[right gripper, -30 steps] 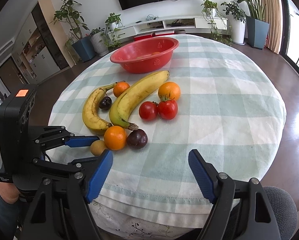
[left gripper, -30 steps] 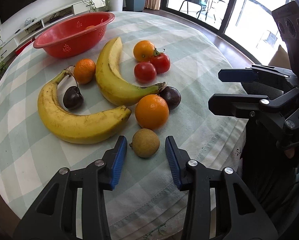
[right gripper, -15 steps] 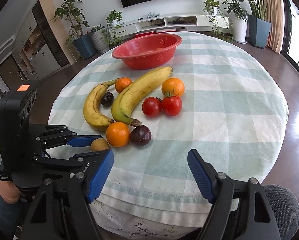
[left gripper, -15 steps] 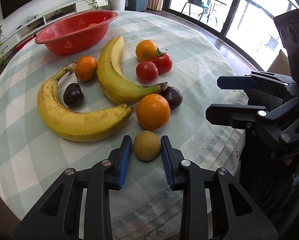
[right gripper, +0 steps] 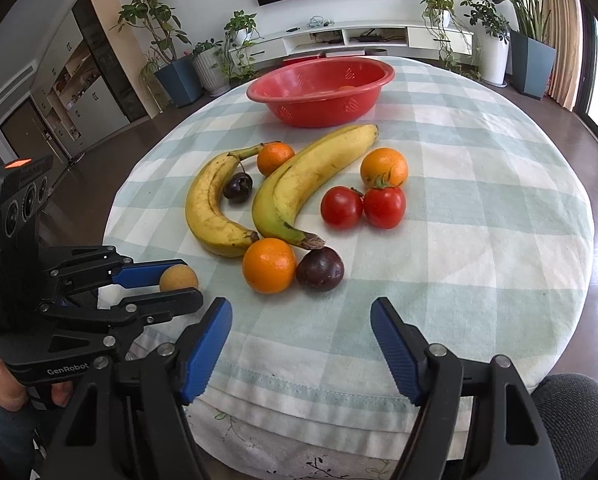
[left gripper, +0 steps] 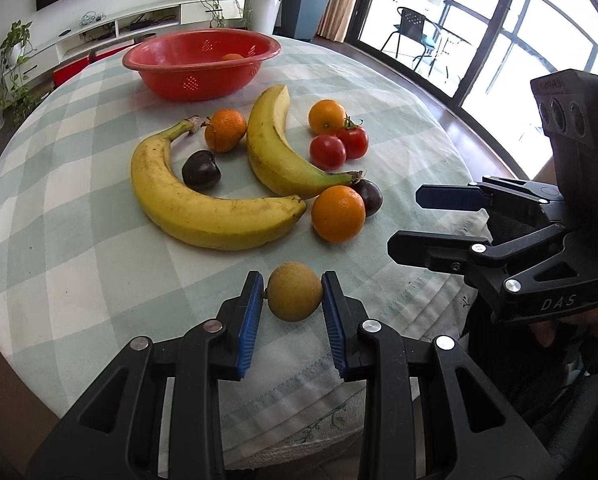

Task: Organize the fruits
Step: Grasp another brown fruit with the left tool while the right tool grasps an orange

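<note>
My left gripper is shut on a small tan round fruit, lifted off the checked tablecloth at the near edge; the fruit also shows in the right wrist view. My right gripper is open and empty above the near table edge; in the left wrist view it hangs at the right. Two bananas, three oranges, two tomatoes, a plum and a dark cherry lie mid-table.
A red colander bowl stands at the far side with an orange fruit inside. The round table drops off all around. Plants, a TV shelf and glass doors ring the room.
My left gripper closed on the tan fruit and lifted it back toward the near edge. The right gripper stayed open and nearly still.
</note>
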A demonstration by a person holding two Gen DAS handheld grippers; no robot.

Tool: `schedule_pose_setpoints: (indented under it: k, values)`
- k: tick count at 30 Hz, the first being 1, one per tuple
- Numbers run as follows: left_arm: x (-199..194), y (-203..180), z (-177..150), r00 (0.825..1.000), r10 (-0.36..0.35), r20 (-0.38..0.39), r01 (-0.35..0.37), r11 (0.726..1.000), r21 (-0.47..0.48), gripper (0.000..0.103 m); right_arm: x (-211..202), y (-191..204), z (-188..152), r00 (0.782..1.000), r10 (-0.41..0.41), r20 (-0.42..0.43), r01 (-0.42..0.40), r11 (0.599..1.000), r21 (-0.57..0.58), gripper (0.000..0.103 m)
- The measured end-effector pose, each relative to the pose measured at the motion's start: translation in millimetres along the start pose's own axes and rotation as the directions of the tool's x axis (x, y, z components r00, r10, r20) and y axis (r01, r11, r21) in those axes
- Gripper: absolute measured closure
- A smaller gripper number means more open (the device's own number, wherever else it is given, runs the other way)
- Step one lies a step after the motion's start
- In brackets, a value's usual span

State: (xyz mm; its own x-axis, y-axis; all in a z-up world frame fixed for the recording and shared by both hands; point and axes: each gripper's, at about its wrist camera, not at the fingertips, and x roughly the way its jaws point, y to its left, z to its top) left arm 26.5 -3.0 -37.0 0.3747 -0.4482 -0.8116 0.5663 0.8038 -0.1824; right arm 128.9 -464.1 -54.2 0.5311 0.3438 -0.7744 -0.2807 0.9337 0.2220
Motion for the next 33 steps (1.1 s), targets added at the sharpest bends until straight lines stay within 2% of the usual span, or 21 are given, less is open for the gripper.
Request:
schedule_pose_setpoints:
  k: [15, 21, 27, 33]
  values:
    - [-11, 5, -9, 1.0, -0.015, 0.026, 0.015, 1.0, -0.026, 0.075, 20, 4, 12, 0.999, 0.028, -0.044, -0.026, 0.999, 0.043, 0.04]
    - [-11, 6, -10, 0.999, -0.017, 0.029, 0.018, 0.999, -0.031, 0.075, 24, 6, 20, 0.999, 0.021, -0.042, -0.018, 0.999, 0.051, 0.041]
    - [-11, 7, -9, 0.999, -0.018, 0.027, 0.019, 0.999, -0.033, 0.075, 15, 5, 21, 0.999, 0.008, -0.032, -0.006, 0.999, 0.044, 0.046]
    - [-10, 6, -9, 0.999, -0.018, 0.027, 0.019, 0.999, -0.031, 0.075, 11, 21, 25, 0.999, 0.048, -0.022, -0.048, 0.999, 0.0, 0.047]
